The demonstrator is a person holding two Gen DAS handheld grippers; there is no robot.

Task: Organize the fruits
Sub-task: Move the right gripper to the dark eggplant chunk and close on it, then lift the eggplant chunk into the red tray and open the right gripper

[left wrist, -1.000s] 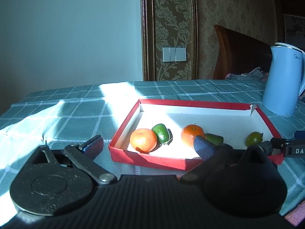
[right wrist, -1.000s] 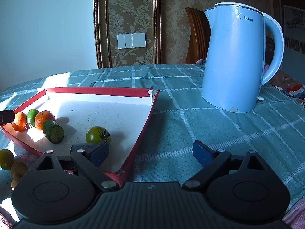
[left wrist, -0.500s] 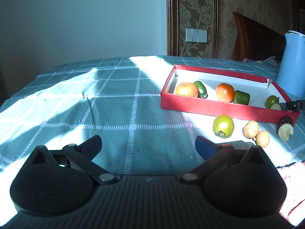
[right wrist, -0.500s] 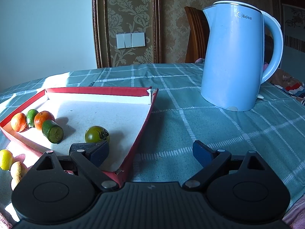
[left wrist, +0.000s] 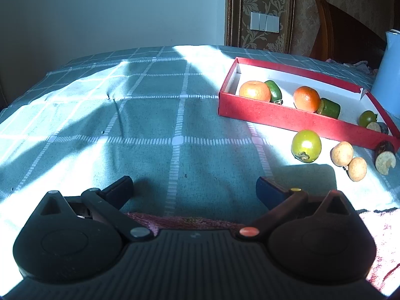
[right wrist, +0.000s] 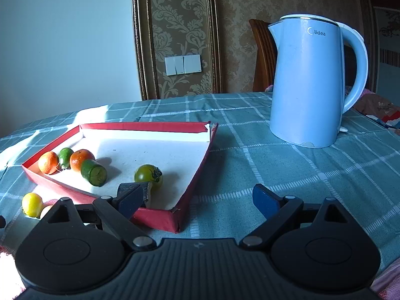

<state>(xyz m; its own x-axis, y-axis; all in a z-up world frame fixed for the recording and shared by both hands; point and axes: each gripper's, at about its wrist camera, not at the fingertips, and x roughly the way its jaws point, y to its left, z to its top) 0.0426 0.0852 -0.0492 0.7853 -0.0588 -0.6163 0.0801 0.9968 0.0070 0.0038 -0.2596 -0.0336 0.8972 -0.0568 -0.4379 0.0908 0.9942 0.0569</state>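
Woven teal checked tablecloth (left wrist: 150, 125), matt. Red cardboard box (right wrist: 160, 218), white matt paper lining. Glossy smooth skin on tangerines (left wrist: 255, 90) and green tomato (left wrist: 306, 145). Smooth satin plastic kettle (right wrist: 307, 85), right of frame. Ribbed matt black plastic along bottom edge.

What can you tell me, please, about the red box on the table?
The red box is a shallow, open, rectangular tray, seemingly cardboard: red outside, white inside. It lies flat on the green checked tablecloth, partly sunlit. One far corner is torn open, showing a white flap. Inside lie two oranges, two green cylindrical fruit pieces, a dark green tomato and a dark cut piece. A yellow-green tomato lies just outside its near wall; whether it touches is unclear.
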